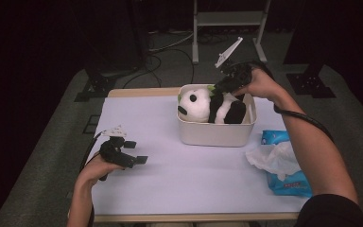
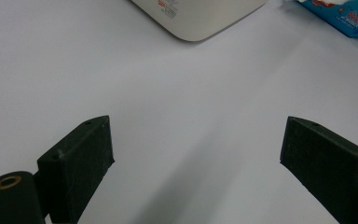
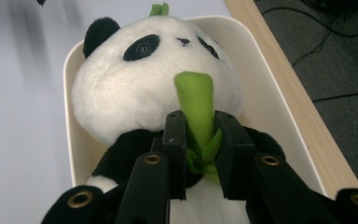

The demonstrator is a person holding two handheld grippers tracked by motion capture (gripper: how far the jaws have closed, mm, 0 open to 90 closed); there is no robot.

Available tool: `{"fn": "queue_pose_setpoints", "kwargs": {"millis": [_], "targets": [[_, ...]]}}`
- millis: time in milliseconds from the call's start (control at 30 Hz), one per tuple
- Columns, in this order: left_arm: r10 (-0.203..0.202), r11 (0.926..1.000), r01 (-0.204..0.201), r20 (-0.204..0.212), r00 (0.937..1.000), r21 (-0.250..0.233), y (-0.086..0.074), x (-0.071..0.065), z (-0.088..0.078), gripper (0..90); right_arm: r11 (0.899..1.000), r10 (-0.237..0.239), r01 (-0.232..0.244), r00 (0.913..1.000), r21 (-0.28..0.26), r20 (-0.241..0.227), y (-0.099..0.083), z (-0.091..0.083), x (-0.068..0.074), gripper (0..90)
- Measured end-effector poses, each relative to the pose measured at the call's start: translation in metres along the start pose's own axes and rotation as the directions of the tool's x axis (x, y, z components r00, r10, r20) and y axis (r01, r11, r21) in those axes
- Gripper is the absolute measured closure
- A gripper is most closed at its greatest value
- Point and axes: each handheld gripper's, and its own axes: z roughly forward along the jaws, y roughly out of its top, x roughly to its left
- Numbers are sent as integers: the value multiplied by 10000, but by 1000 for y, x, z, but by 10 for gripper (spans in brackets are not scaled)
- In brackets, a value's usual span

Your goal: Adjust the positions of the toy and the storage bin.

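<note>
Left gripper [image 1: 131, 152] low over white worktop [image 1: 170, 175], jaws wide apart, nothing between. Blue wipes packet [image 1: 283, 182] at right edge; print unreadable. Right gripper [image 3: 199, 140] clamped on green felt bamboo [image 3: 196, 107] of black-and-white plush panda [image 1: 212, 106], lying in cream plastic tub [image 1: 217, 132]; tub's sticker illegible.

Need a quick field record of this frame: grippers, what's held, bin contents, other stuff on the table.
right gripper: shut on the green bamboo piece of the panda plush
left gripper: open, nothing between its fingers, above the table
panda plush: lying in the white bin
also on table: blue wipes pack, right of the bin
</note>
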Motion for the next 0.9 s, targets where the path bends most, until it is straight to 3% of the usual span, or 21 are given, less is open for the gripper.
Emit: {"fn": "queue_pose_setpoints", "kwargs": {"millis": [167, 467, 767, 900], "targets": [[-16, 10000, 16, -6, 10000, 30, 0, 0, 0, 84, 9996, 198, -198, 9998, 220, -16, -7, 5, -1, 747], [7, 10000, -7, -68, 10000, 2, -1, 0, -2, 84, 9986, 511, -508, 9985, 156, -207, -18, 21, 0, 746], [35, 10000, -35, -79, 10000, -30, 0, -2, -3, 84, 9985, 520, -515, 9981, 175, -335, -21, 24, 2, 741], [27, 10000, -27, -60, 10000, -38, 0, -1, -3, 84, 9968, 660, -643, 9972, 469, -365, -26, 29, 4, 731]]}}
